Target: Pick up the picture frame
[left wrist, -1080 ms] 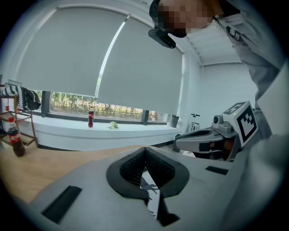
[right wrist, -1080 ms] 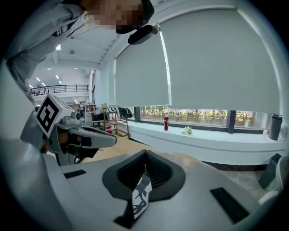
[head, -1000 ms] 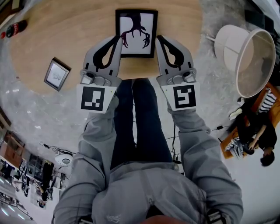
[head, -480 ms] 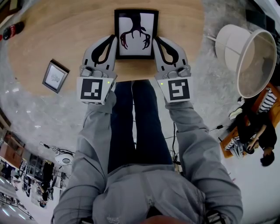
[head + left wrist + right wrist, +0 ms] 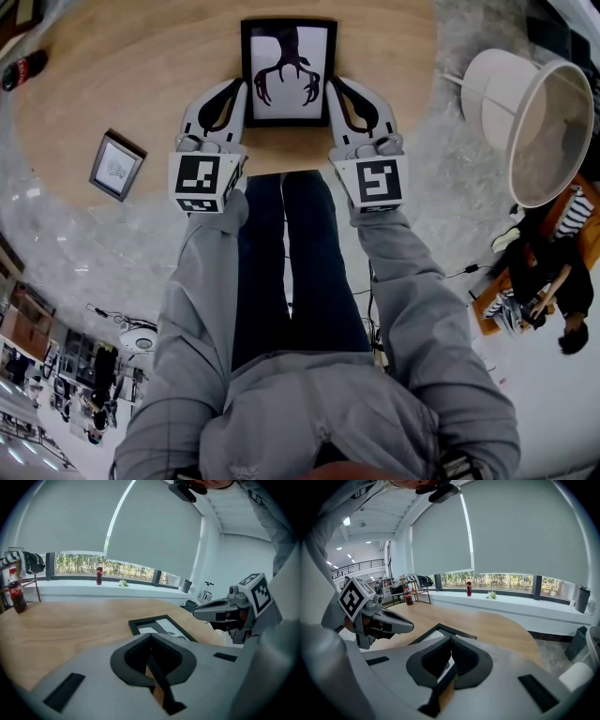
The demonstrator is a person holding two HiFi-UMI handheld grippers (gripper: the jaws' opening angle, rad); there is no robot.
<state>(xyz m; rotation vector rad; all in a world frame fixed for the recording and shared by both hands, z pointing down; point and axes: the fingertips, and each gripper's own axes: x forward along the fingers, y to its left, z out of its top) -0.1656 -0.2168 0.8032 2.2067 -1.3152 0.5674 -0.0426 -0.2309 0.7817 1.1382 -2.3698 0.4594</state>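
Note:
A black picture frame [image 5: 289, 70] with a dark antler-like drawing lies flat near the front edge of the round wooden table [image 5: 141, 56]. My left gripper [image 5: 240, 87] is close by the frame's left edge and my right gripper [image 5: 336, 84] by its right edge. Both are shut with nothing between their fingers. In the left gripper view the frame [image 5: 161, 622] lies just beyond the closed left gripper [image 5: 150, 635], and the right gripper [image 5: 216, 611] shows on the far side. In the right gripper view the frame's corner [image 5: 440, 629] shows past the closed right gripper [image 5: 451, 639]. Whether either gripper touches the frame I cannot tell.
A smaller picture frame [image 5: 118, 165] lies on the table's left part. A cola bottle [image 5: 23, 67] sits at the far left edge. A white lampshade [image 5: 534, 117] lies on the floor to the right, with people [image 5: 548, 281] beyond it. My legs are under the table's front edge.
Both grippers have come down and forward toward the table, settling lower along the two sides of the picture frame. They stayed shut throughout. The frame has not moved.

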